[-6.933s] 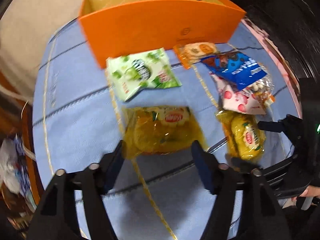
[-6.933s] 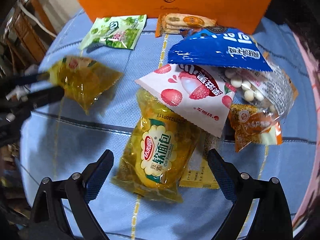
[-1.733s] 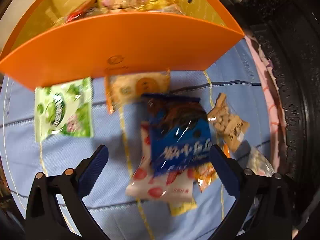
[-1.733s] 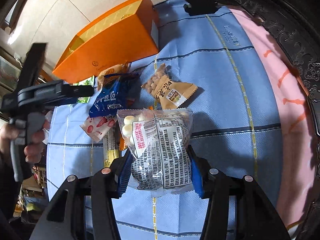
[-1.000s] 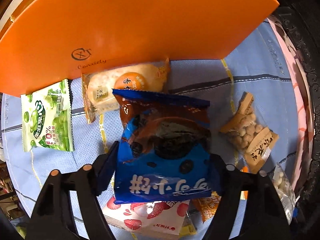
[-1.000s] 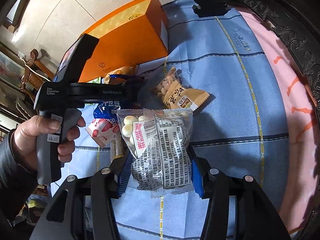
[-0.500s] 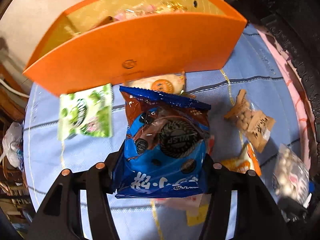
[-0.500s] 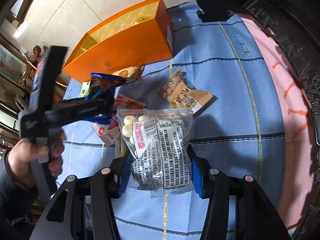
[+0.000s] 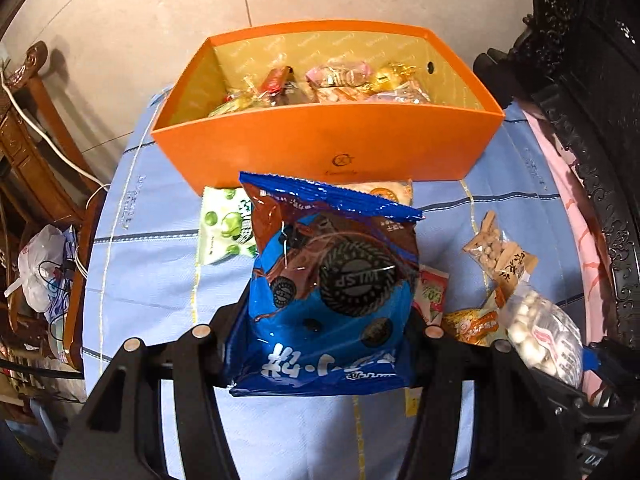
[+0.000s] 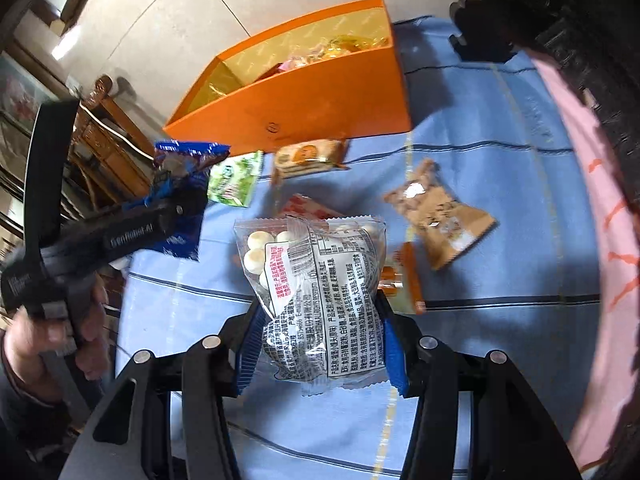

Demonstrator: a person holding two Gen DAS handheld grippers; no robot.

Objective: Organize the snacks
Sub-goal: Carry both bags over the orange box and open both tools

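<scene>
My left gripper (image 9: 324, 332) is shut on a blue cookie bag (image 9: 332, 280) and holds it in the air in front of the orange box (image 9: 328, 156), which holds several wrapped snacks. My right gripper (image 10: 320, 344) is shut on a clear bag of white candies (image 10: 320, 280), lifted above the blue tablecloth (image 10: 500, 128). The right wrist view shows the left gripper (image 10: 168, 204) with the cookie bag (image 10: 184, 168) at the left, and the orange box (image 10: 304, 108) behind. The candy bag (image 9: 544, 332) shows at the lower right of the left wrist view.
On the cloth lie a green pea packet (image 9: 224, 228), a round-biscuit packet (image 10: 308, 156), a brown nut bag (image 10: 440, 208), a red-and-white packet (image 10: 308, 208) and small orange packets (image 10: 404, 280). Dark carved furniture (image 9: 600, 80) borders the right. A wooden chair (image 9: 36, 128) stands left.
My left gripper has lifted the blue cookie bag higher, so the inside of the orange box shows more. My right gripper still holds the candy bag and has tilted its view.
</scene>
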